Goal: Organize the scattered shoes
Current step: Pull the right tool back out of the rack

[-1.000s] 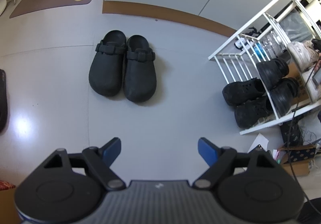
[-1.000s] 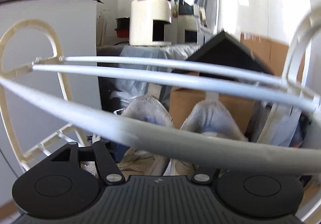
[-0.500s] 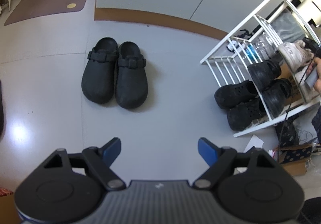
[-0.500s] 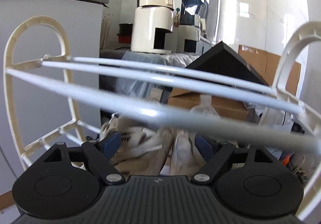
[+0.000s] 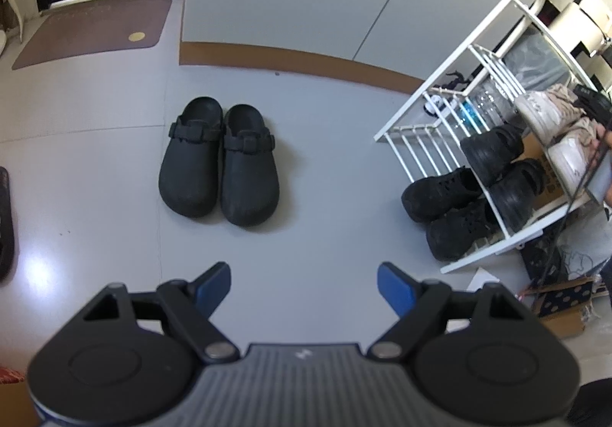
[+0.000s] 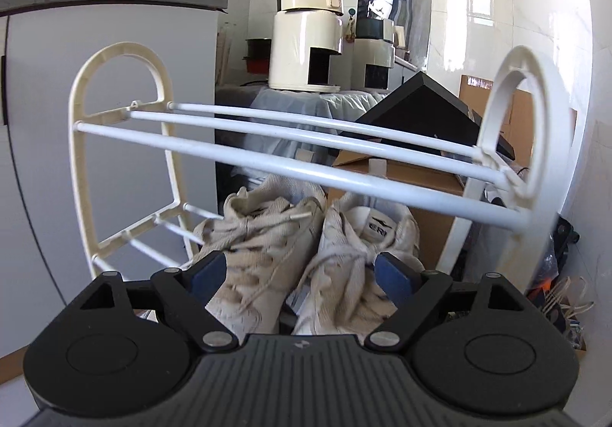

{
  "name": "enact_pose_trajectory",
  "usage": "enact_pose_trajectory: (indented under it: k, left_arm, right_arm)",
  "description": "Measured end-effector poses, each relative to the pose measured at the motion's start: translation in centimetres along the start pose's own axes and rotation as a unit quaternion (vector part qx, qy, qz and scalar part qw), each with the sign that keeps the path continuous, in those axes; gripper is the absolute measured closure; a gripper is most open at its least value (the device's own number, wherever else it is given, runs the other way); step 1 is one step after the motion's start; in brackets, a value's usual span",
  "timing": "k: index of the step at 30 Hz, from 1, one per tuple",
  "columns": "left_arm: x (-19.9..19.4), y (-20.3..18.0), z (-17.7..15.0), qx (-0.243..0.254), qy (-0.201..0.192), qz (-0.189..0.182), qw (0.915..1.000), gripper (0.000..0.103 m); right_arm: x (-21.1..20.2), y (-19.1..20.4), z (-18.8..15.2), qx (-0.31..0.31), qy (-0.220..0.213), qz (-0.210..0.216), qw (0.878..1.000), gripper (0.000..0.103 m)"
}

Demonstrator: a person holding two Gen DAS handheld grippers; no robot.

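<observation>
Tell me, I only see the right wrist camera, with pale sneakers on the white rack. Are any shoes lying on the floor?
Observer: Yes. A pair of black clogs sits side by side on the grey floor, apart from the rack.
Operator: Is the other gripper holding them?
Observer: No. The left gripper hangs open above the floor, with nothing between its fingers.
Operator: What's under my sneakers on the rack?
Observer: Black shoes fill both lower shelves, one pair on each.
</observation>
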State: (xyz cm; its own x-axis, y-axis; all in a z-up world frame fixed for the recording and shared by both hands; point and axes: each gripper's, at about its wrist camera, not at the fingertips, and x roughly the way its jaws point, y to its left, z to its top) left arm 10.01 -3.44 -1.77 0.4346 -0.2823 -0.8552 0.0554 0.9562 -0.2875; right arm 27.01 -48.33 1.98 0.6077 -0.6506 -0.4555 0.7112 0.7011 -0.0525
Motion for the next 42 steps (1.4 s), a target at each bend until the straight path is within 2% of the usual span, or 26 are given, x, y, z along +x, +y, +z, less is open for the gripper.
enact_pose_trajectory:
  k: [10, 23, 30, 37, 42]
  left_arm:
    - [-1.6, -0.5, -0.2, 0.006, -0.015, -0.016, 0.9998, 0.017]
    - [-5.0, -0.2, -0.5, 0.001, -0.051, -0.040, 0.9979, 0.016]
    - [-5.9, -0.2, -0.9, 0.012, -0.067, -0.034, 0.9971, 0.014]
    - [-5.6, -0.5, -1.1, 0.018, -0.063, -0.023, 0.9976, 0.014]
    - [-5.3, -0.5, -1.1, 0.020, -0.063, -0.015, 0.9977, 0.012]
  right_arm:
    - [-3.9, -1.6, -1.3, 0.002, 0.031, 0.011, 0.999, 0.015]
    - [-9.4, -2.6, -1.1, -0.010, 0.040, 0.023, 0.999, 0.014]
    - [-11.8, -2.8, -1.0, -0.001, 0.055, 0.061, 0.997, 0.014]
    - [-14.4, -3.3, -1.6, 0.014, 0.056, 0.115, 0.992, 0.011]
    - [-15.2, -4.0, -2.5, 0.016, 0.051, 0.135, 0.989, 0.011]
